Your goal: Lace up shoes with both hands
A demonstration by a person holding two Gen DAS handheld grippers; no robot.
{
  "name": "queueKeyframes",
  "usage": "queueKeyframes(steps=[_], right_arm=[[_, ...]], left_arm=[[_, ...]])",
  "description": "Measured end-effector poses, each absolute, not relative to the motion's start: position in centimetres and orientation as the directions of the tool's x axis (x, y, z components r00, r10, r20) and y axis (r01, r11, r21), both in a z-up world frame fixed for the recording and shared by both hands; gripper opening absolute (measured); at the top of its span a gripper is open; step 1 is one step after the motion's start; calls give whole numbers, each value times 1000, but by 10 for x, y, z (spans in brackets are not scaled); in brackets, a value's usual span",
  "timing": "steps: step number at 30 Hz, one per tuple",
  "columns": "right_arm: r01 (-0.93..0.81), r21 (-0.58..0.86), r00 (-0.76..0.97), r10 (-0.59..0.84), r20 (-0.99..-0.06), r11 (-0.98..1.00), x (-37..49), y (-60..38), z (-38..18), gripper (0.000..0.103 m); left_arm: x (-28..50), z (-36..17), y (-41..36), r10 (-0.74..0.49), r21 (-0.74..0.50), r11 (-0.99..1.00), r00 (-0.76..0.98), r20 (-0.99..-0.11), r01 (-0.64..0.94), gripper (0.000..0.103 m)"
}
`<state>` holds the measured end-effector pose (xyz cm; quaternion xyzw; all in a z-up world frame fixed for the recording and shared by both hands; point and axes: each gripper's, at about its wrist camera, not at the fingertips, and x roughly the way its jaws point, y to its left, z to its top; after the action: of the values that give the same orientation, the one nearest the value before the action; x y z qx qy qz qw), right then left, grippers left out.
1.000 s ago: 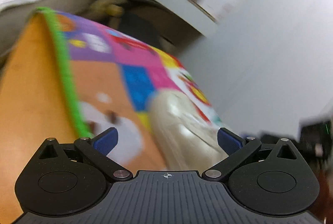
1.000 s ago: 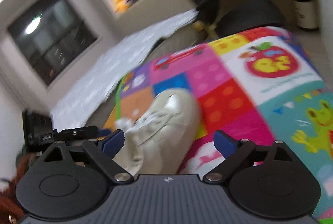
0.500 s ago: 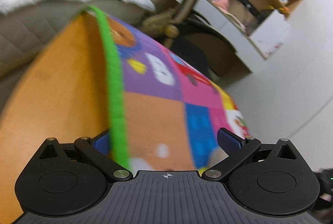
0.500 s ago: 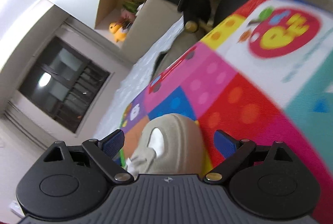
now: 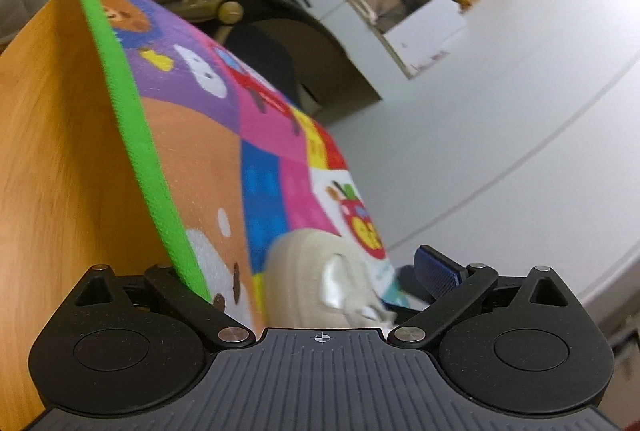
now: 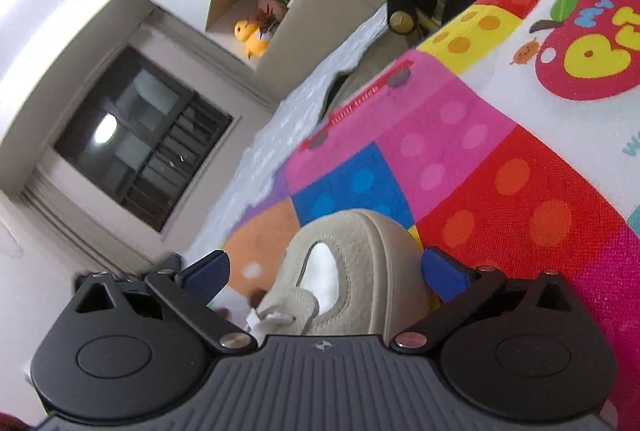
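A bright patchwork play mat fills both views, and a beige shoe lies on it, near, toe pointing far. The left gripper and right gripper both gape wide, holding nothing. Its thin white lace, near the shoe's left side, looks soft and limp, likely best pinched close to its end.

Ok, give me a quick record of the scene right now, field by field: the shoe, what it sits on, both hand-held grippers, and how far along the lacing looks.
shoe: beige sneaker, toe pointing away from both cameras, white lace loose near the tongue
surface: colourful play mat with green edging, lying on a wooden floor
left hand-held gripper: open, empty, shoe just ahead
right hand-held gripper: open, empty, fingers either side of the toe
contact: neither gripper on the lace
lacing: not yet begun, as far as visible
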<state>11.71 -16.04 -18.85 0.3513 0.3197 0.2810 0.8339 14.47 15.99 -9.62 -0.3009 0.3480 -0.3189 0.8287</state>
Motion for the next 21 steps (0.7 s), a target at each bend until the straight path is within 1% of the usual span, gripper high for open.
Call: queueKeyframes(steps=[3, 10, 16, 21], right_arm=[[-253, 753, 619, 700, -356, 607, 91, -147, -188, 103], [-319, 701, 571, 719, -396, 638, 22, -112, -184, 103], [-362, 691, 536, 747, -395, 625, -33, -95, -180, 103], [-371, 685, 517, 752, -408, 627, -71, -98, -169, 103]], left_arm=[[118, -89, 164, -757, -719, 598, 545, -361, 355, 101], [34, -88, 182, -740, -722, 596, 589, -324, 351, 101], [-33, -87, 191, -712, -666, 644, 615, -341, 376, 101], [-64, -88, 209, -705, -666, 650, 616, -350, 366, 101]])
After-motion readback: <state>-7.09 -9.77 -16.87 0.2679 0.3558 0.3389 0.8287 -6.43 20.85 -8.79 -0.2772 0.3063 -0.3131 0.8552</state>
